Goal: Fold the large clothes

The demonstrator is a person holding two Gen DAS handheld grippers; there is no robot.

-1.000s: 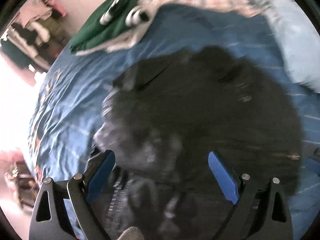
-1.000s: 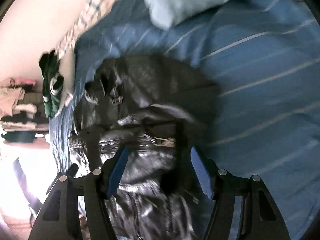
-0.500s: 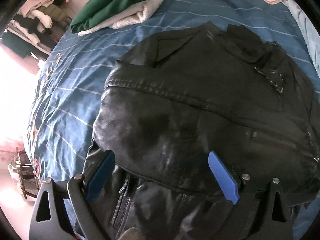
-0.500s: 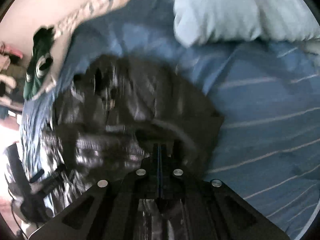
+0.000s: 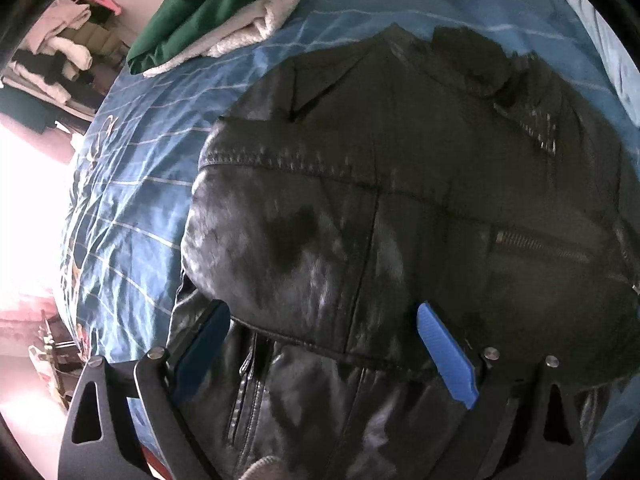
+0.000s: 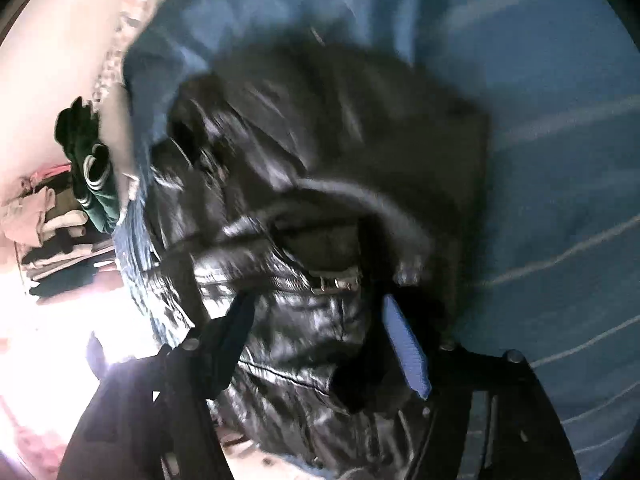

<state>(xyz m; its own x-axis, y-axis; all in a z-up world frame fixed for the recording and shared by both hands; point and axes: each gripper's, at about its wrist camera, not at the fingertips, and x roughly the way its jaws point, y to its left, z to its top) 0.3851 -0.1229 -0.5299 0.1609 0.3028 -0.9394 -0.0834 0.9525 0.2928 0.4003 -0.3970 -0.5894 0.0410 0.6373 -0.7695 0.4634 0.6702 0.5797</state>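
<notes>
A black leather jacket lies on a blue striped bed cover, partly folded over itself, with zips showing. My left gripper is open just above the jacket's near edge, holding nothing. The jacket also shows in the right wrist view, blurred. My right gripper is open over a shiny fold with a zip, and nothing is between its blue pads.
A folded green garment with white stripes on a white one sits at the bed's far left corner. Shelves of clothes stand past the bed's left edge. Bare blue cover lies right of the jacket.
My right gripper was shut half a second ago and is now open over the jacket. My left gripper stayed open and moved slightly closer to the jacket.
</notes>
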